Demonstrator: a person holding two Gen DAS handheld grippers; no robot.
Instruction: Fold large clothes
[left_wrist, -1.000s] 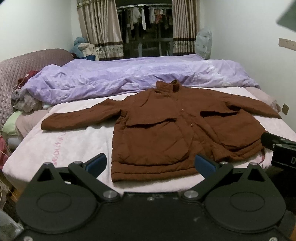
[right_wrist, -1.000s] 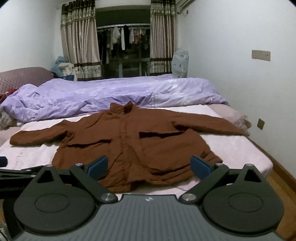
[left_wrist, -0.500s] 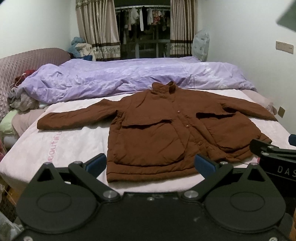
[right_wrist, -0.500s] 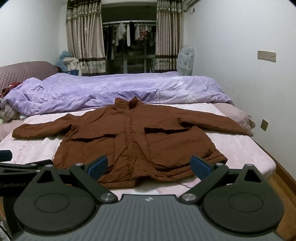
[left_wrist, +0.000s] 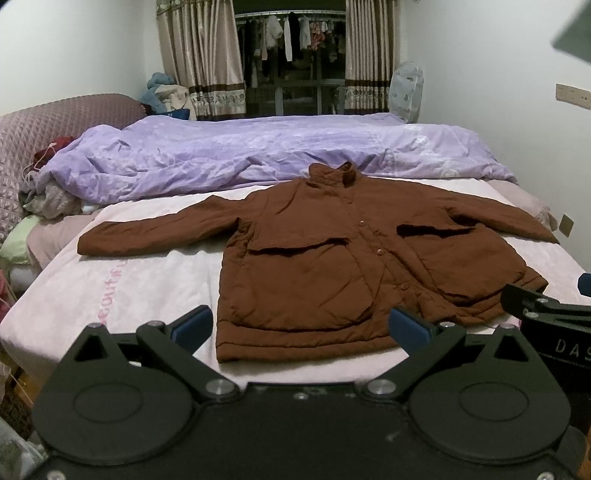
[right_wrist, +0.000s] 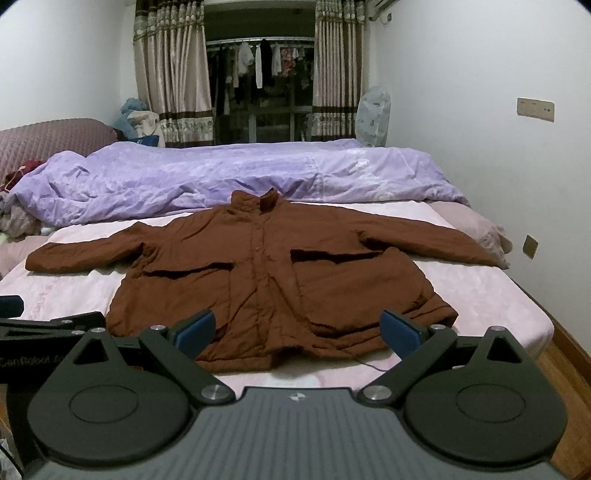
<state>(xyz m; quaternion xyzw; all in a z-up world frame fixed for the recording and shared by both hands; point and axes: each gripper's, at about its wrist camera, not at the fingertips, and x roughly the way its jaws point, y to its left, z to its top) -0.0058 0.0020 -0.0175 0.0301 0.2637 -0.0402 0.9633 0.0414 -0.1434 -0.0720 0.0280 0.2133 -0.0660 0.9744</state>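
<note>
A brown padded jacket (left_wrist: 332, 258) lies flat and buttoned on the bed, front up, collar away from me, both sleeves spread out sideways. It also shows in the right wrist view (right_wrist: 273, 280). My left gripper (left_wrist: 301, 328) is open and empty, held before the jacket's hem near its left half. My right gripper (right_wrist: 297, 332) is open and empty, held before the hem's right half. Neither touches the cloth. The right gripper's body (left_wrist: 554, 325) shows at the right edge of the left wrist view.
The jacket rests on a pink sheet (left_wrist: 122, 280). A rumpled purple duvet (left_wrist: 240, 155) lies across the bed behind it. A heap of clothes (left_wrist: 48, 199) is at the far left. The white wall (right_wrist: 480, 147) and wooden floor (right_wrist: 569, 362) are on the right.
Both grippers have drawn back and risen a little from the bed, so the jacket sits slightly farther off. The jacket has not moved. Both stay open.
</note>
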